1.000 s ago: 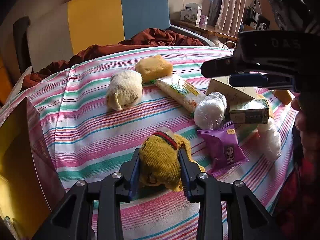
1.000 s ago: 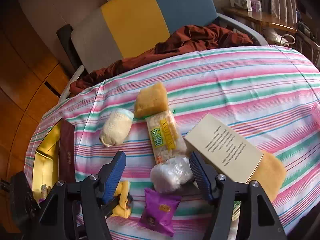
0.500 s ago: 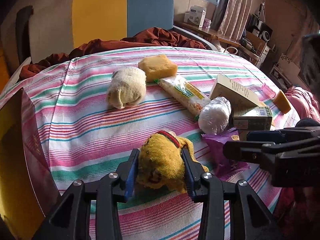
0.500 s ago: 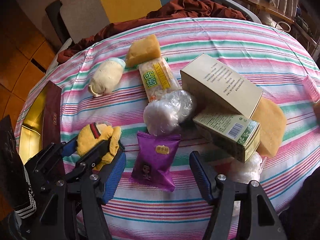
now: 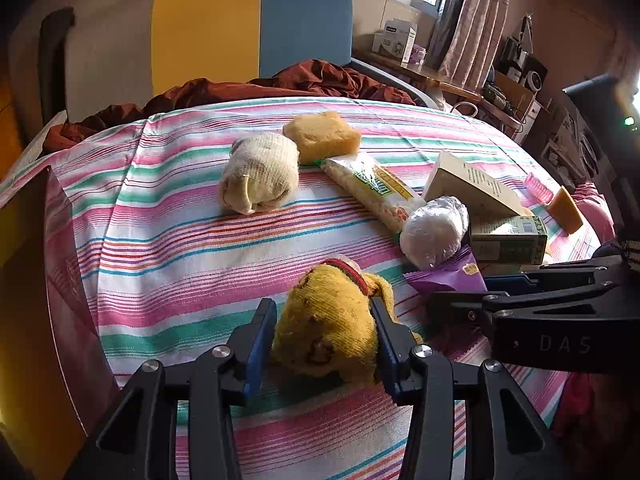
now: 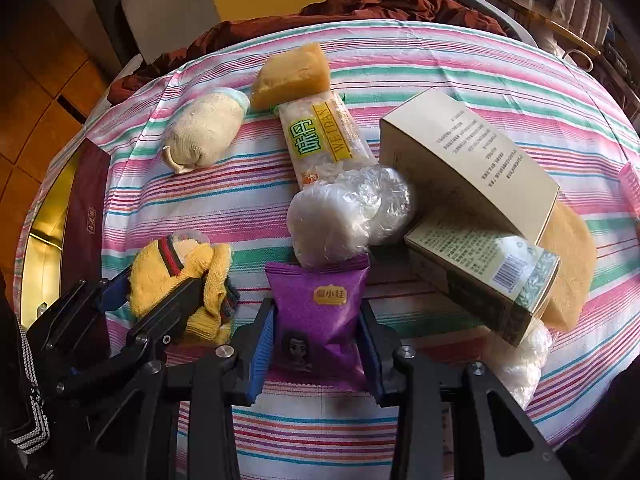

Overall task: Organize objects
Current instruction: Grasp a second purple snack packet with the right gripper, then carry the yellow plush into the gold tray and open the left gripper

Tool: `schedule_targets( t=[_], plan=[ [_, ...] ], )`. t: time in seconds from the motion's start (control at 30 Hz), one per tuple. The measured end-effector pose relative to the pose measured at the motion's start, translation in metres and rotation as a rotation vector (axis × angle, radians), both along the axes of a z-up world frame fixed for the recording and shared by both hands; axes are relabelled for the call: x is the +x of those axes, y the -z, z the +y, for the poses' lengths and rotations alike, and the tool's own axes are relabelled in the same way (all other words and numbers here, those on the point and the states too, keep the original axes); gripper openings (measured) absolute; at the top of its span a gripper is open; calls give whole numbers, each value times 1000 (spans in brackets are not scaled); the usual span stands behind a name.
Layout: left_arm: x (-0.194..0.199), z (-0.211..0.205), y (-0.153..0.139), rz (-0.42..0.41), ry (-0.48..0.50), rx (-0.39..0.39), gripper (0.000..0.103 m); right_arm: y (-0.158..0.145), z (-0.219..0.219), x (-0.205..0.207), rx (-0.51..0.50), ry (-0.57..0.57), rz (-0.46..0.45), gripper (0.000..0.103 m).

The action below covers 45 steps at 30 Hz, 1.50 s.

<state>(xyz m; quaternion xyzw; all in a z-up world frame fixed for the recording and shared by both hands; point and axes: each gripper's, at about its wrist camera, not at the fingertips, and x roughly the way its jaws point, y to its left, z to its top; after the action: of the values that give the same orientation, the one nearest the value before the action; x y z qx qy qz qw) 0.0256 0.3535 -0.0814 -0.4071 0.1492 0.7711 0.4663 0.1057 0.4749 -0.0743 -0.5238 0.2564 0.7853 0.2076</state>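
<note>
Leftmost, an open dark-red box (image 6: 86, 216) with a gold lining sits at the edge of the striped tablecloth (image 5: 180, 240). Beside it the left gripper (image 5: 325, 334) has its jaws pressed against both sides of a yellow sock bundle (image 5: 328, 320) with a red-and-green cuff, which rests on the cloth. Farther back lie a cream rolled sock (image 5: 260, 172) and, touching its right side, a yellow sponge block (image 5: 322, 136). A clear noodle packet (image 6: 320, 140) with green and yellow print runs from the sponge toward a white lump wrapped in plastic film (image 6: 344, 216). Just below that lump lies a purple snack pouch (image 6: 318, 308); the right gripper (image 6: 318, 346) has its jaws narrowed onto the pouch's two long edges, and the pouch lies flat on the cloth. To the right, a tan carton (image 6: 468, 160) leans over a green-printed carton (image 6: 484, 276), with a flat tan sponge (image 6: 572, 264) under them and another film-wrapped white bundle (image 6: 520, 360) at the near right.
</note>
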Motion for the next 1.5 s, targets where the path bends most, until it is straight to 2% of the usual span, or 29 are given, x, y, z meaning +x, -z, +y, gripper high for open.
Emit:
schedule_targets(
  t=[0.17, 0.37, 0.6, 0.73, 0.9, 1.07, 1.17, 1.3, 1.5],
  plan=[
    [0, 0, 1, 3, 1, 2, 48, -1, -1, 0, 15, -9, -5, 37],
    [7, 1, -4, 41, 34, -7, 39, -1, -1, 1, 29, -20, -12, 37],
    [7, -10, -13, 23, 18, 1, 35, -2, -3, 1, 28, -41, -10, 37],
    [9, -24, -28, 21, 3, 31, 35, -4, -3, 3, 27, -46, -6, 37],
    [6, -55, -61, 42, -30, 108, 36, -4, -4, 5, 41, -58, -9, 37],
    [-21, -102, -89, 48, -137, 168, 36, -6, -6, 7, 60, -70, -15, 37],
    [-49, -135, -98, 63, -230, 171, 36, -6, -8, 7, 67, -83, -22, 37],
    [-95, -186, -95, 91, -373, 115, 36, -7, -13, 8, 67, -119, -17, 37],
    [-147, -249, -60, 99, -543, -24, 36, -8, -20, 6, 81, -148, -21, 37]
  ],
)
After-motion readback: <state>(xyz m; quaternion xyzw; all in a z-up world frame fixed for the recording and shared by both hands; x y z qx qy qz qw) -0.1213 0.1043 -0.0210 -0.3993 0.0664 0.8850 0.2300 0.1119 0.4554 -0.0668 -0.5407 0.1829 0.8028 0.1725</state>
